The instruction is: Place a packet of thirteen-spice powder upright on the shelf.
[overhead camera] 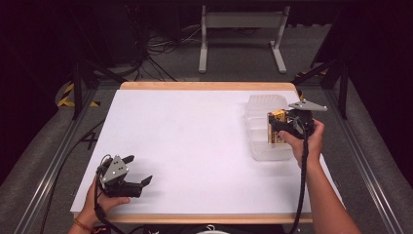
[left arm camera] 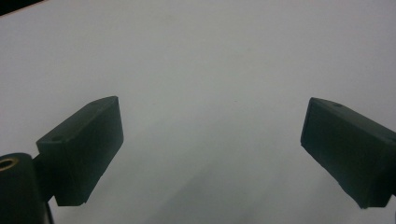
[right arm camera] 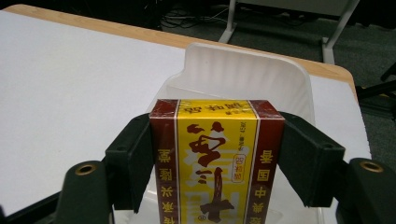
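A yellow and dark-red printed box (right arm camera: pixel 217 161) is clamped between the two black jaws of my right gripper (right arm camera: pixel 217 163). In the high view that box (overhead camera: pixel 276 127) hangs over a clear plastic container (overhead camera: pixel 265 113) at the table's right side, with my right gripper (overhead camera: pixel 278 127) shut on it. The container's ribbed far wall (right arm camera: pixel 243 70) rises behind the box in the right gripper view. Near the front left corner of the table my left gripper (overhead camera: pixel 137 169) lies low, jaws wide apart. Its own view has nothing but white tabletop between the jaws of that gripper (left arm camera: pixel 212 154).
The white tabletop (overhead camera: pixel 185 141) has a wooden edge at the back (overhead camera: pixel 204 86) and front. A grey metal frame (overhead camera: pixel 241 36) and cables stand on the floor beyond the table. Dark rails run along both sides.
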A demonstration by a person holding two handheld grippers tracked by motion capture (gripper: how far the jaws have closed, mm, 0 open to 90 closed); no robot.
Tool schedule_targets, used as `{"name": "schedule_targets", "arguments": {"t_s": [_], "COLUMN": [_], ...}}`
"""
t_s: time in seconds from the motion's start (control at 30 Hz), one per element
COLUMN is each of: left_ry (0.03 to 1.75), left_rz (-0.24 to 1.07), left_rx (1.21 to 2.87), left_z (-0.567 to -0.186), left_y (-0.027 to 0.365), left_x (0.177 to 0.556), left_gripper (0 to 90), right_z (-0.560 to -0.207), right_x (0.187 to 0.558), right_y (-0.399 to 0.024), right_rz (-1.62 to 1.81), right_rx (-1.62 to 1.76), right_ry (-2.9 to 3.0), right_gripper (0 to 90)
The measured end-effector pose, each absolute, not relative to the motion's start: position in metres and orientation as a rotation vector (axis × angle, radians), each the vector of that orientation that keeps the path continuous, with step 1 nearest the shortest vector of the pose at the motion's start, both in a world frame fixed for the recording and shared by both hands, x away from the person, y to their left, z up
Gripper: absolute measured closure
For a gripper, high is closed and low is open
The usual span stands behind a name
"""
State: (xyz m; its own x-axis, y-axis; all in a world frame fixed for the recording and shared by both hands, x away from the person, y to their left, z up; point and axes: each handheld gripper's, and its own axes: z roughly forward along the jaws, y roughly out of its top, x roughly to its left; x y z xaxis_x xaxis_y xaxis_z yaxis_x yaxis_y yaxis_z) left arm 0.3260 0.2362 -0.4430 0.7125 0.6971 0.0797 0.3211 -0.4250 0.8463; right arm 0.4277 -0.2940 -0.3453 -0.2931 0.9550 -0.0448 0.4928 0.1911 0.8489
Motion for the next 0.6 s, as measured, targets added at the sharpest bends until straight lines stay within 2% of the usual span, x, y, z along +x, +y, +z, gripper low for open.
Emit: {"name": "schedule_targets", "arguments": {"t_s": [0.6], "left_ry": [0.775], "left_rz": [0.535], "left_rx": [2.034], "left_z": [-0.443], "left_y": [0.235], "left_x": [0.326], "left_gripper": [6.4], "right_z": [-0.352], "right_x": [0.409], "right_y": [-0.297], "right_rz": [0.937], "right_rx": [1.293], "right_ry": [1.919], "right_gripper": [32.2]}}
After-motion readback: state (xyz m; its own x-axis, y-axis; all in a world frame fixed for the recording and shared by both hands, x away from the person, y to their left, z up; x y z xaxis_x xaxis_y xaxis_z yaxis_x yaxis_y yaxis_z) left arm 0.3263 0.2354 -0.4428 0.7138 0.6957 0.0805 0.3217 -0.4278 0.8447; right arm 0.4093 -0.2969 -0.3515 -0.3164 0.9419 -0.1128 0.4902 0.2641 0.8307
